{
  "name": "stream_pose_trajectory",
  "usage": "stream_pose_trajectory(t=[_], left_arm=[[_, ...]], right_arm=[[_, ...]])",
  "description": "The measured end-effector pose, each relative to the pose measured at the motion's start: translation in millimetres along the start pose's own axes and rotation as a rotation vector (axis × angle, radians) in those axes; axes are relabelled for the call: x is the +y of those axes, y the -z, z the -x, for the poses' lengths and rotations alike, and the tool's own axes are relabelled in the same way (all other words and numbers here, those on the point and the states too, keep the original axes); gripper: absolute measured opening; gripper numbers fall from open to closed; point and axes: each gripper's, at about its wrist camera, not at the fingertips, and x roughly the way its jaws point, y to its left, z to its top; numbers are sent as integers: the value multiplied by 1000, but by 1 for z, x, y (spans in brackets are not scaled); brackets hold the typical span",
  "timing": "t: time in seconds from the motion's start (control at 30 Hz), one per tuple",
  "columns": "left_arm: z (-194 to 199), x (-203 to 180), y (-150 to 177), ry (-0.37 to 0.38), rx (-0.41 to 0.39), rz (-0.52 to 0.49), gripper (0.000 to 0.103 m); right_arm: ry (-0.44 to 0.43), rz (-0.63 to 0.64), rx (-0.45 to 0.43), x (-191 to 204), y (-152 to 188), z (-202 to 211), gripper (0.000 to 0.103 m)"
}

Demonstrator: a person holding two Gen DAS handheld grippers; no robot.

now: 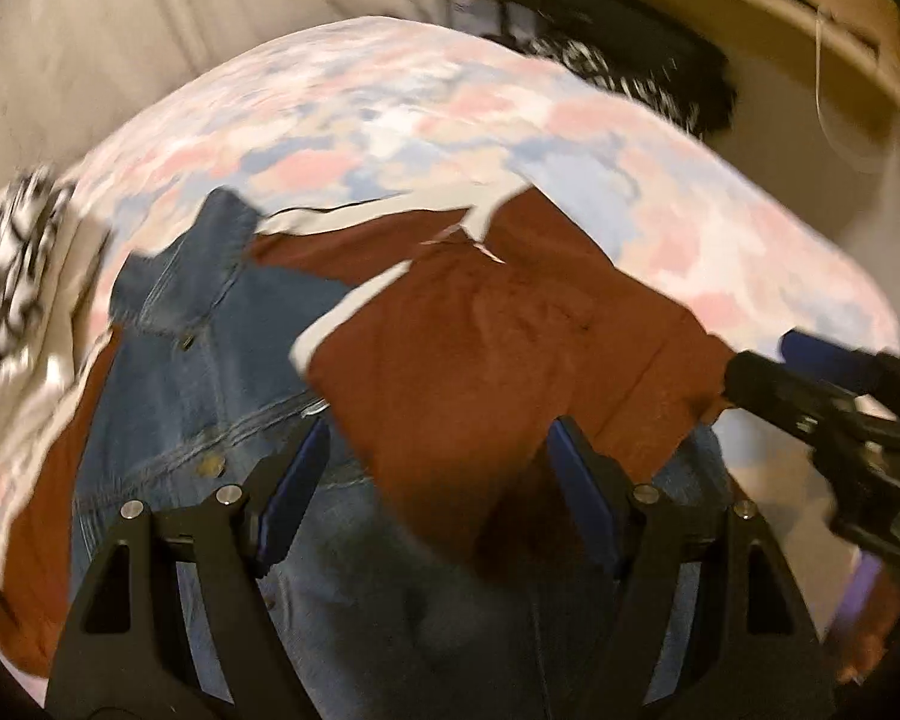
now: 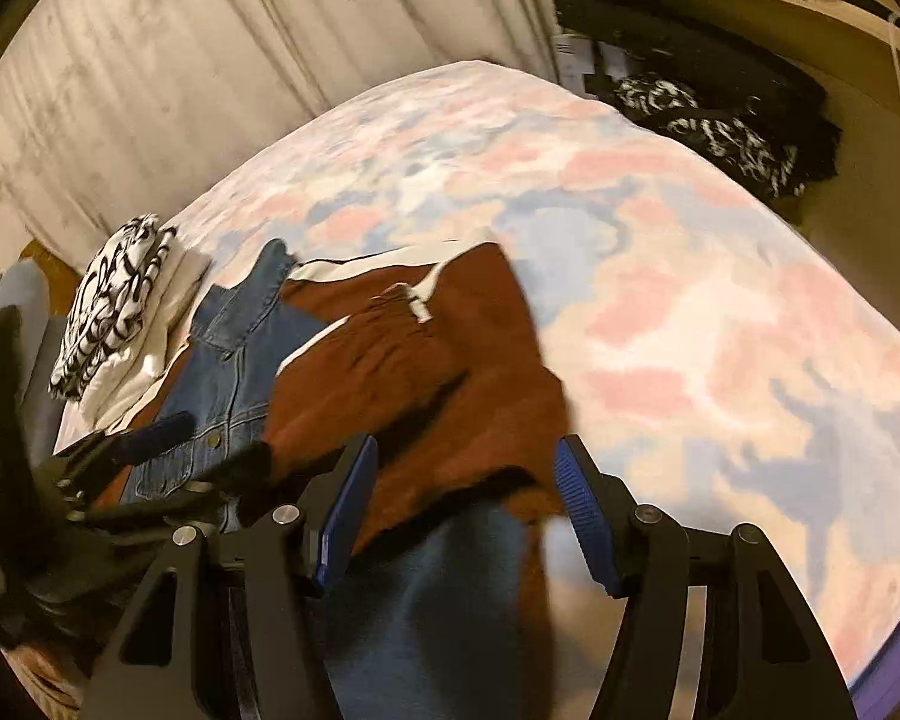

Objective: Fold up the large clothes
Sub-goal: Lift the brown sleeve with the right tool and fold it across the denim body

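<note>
A rust-brown garment with white trim (image 1: 480, 324) lies rumpled on the bed, on top of a blue denim jacket (image 1: 198, 372). Both also show in the right wrist view: the brown garment (image 2: 426, 372) and the denim jacket (image 2: 234, 360). My left gripper (image 1: 438, 438) is open and empty just above the clothes, over the edge of the brown garment. My right gripper (image 2: 468, 462) is open and empty over the brown garment's near edge. The right gripper shows at the right of the left wrist view (image 1: 768, 372); the left gripper shows at the left of the right wrist view (image 2: 204, 438).
The clothes lie on a bed with a pink, blue and white cover (image 2: 660, 276). A folded black-and-white patterned cloth on cream fabric (image 2: 114, 300) sits at the bed's left. Dark patterned clothes (image 2: 714, 126) lie beyond the far corner under a wooden shelf. A pale curtain (image 2: 210, 72) hangs behind.
</note>
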Motion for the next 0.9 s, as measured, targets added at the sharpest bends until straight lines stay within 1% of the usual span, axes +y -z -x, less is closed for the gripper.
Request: stream_pose_trajectory(t=[0.03,0.07,0.17,0.2,0.23,0.27,0.3,0.33,0.37,0.4,0.47,0.5,0.53,0.6,0.63,0.67,0.7,0.73,0.77,0.8,0.87,0.9], left_arm=[[-6,-6,-2,-16,11,-20,73],[-14,-14,-5,-29,22,-43,73],[-35,-29,-13,-79,57,-102,73],[-42,-31,-15,-96,72,-115,73],[-48,-33,-19,-108,87,-121,73],[-54,-31,-22,-112,95,-125,73],[-57,-30,-27,-125,99,-133,65],[-58,-27,-31,-136,90,-139,54],[-58,-23,-35,-138,84,-140,17],[-56,-15,-40,-148,79,-125,6],[-39,10,-53,-165,2,-46,5],[-28,23,-55,-181,-42,-9,4],[-12,44,-56,-182,-99,62,4],[11,85,-47,-158,-178,220,4],[23,114,-36,-151,-214,330,5],[27,131,-27,-149,-221,392,5],[30,154,-11,-156,-214,476,8],[29,168,3,-160,-193,519,11],[25,183,19,-155,-157,551,20],[19,195,36,-149,-107,572,33],[9,212,68,-123,-27,607,46],[6,218,82,-108,-6,625,48]], right_arm=[[0,-4,-1,-5,2,0,62],[3,-3,-3,-1,4,-4,62],[11,1,-3,-14,6,2,62],[10,1,0,-18,6,3,62],[10,3,0,-7,9,-5,62],[10,2,5,-12,9,-4,62],[10,3,7,-4,10,-10,62],[11,5,8,5,9,-16,62],[13,4,9,2,9,-14,62],[14,3,8,3,8,-15,62],[17,3,0,29,12,-25,62],[16,2,-8,31,11,-23,62],[15,1,-16,37,10,-24,62],[6,-2,-37,40,10,-20,62],[6,-2,-43,42,10,-18,62],[10,0,-44,43,10,-18,62],[17,4,-42,45,11,-18,62],[22,9,-37,47,11,-20,62],[23,11,-27,49,12,-22,62],[23,13,-16,51,11,-25,62],[17,22,3,55,11,-30,62],[18,29,8,57,10,-32,62]])
